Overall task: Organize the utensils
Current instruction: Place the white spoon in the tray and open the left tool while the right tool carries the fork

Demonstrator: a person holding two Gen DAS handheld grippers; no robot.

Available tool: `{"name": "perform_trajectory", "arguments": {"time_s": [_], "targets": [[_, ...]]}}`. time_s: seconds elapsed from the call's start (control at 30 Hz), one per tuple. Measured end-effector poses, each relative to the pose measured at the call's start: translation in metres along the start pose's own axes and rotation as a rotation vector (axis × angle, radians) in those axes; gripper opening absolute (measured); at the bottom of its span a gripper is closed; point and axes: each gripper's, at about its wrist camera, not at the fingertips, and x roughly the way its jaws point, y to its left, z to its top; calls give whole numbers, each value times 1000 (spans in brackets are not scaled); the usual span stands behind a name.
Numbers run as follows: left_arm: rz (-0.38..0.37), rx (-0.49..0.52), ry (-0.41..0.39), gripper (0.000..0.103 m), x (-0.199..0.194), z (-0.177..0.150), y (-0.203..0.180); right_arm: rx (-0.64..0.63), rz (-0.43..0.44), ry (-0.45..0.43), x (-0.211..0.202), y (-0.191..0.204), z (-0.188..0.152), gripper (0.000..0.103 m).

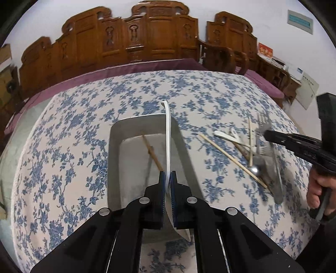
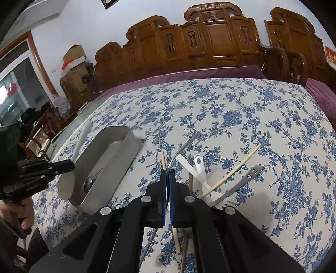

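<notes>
Left gripper (image 1: 167,178) clamped on white spoon (image 1: 168,134), handle running to 12 o'clock over metal tray (image 1: 114,147). Right gripper (image 2: 167,176) pinched on metal utensil (image 2: 184,145), its handle arcing to 1 o'clock; loose utensil pile (image 2: 210,180) at 3 o'clock.

At your 12 o'clock a carved wooden bench (image 2: 210,40) against the pale wall (image 1: 262,19), purple cushion (image 2: 189,77), glass door (image 2: 19,88) at your 9 o'clock, stacked cardboard boxes (image 2: 73,69).
</notes>
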Motion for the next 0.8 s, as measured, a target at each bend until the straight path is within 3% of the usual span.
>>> {"name": "perform_trajectory", "arguments": {"time_s": [0.4, 0.8], "targets": [[15, -17, 29, 4, 33, -3, 23, -22, 11, -9, 4, 13, 0, 3], [19, -7, 51, 5, 36, -9, 24, -48, 25, -23, 0, 29, 0, 3]]}}
